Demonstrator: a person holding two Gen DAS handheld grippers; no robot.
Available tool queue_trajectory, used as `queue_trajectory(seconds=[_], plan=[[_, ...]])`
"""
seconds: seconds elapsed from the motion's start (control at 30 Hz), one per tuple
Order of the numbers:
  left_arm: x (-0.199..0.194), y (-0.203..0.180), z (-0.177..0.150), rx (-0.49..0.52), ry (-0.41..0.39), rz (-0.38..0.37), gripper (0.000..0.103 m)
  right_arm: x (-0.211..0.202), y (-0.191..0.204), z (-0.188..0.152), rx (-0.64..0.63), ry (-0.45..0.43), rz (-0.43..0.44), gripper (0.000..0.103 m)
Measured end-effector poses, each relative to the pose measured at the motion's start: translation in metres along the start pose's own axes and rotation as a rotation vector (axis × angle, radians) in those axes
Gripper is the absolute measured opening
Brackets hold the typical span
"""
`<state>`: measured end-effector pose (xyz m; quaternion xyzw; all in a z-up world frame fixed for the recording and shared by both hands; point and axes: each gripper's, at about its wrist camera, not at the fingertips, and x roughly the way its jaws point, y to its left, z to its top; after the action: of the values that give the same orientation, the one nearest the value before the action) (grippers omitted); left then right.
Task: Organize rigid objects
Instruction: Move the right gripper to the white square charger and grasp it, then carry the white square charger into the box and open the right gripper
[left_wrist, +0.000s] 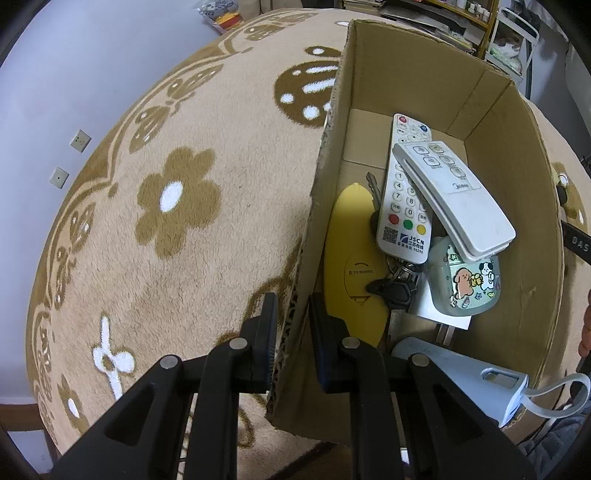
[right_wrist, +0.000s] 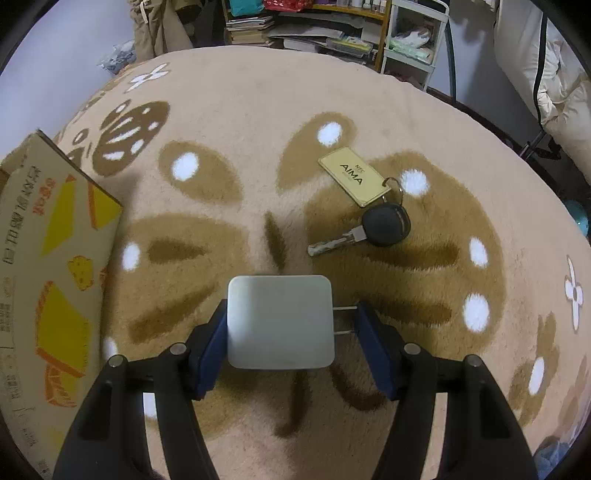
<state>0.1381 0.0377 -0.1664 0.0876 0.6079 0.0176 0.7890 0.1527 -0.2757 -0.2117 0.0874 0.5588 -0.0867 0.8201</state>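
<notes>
Charger (right_wrist: 280, 321) lies on the rug (right_wrist: 240, 147) squarely between the right tongs (right_wrist: 290, 332), prongs pointing at the right-hand pad; both pads press it, one on the body, one on the prong tips. Tongs point steeply down. Box (right_wrist: 48, 266) sits well to the left. Left tongs (left_wrist: 291, 332) are clamped on the box wall (left_wrist: 321, 177), steadying it. Key (right_wrist: 369, 229) lies beyond the charger.

White plug adapter (right_wrist: 280, 321) flat on rug (right_wrist: 258, 147)
</notes>
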Motion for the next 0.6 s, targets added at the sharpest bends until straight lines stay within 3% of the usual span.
queue_trajectory(seconds=[0.37,0.6], plan=[[-0.001,-0.001,0.000,0.000,-0.001,0.004,0.017,-0.056,0.020,0.013,-0.039,-0.116,0.058,0.070],[-0.001,-0.002,0.000,0.005,-0.002,0.008,0.017,-0.100,0.050,0.019,-0.091,-0.249,0.145,0.070]])
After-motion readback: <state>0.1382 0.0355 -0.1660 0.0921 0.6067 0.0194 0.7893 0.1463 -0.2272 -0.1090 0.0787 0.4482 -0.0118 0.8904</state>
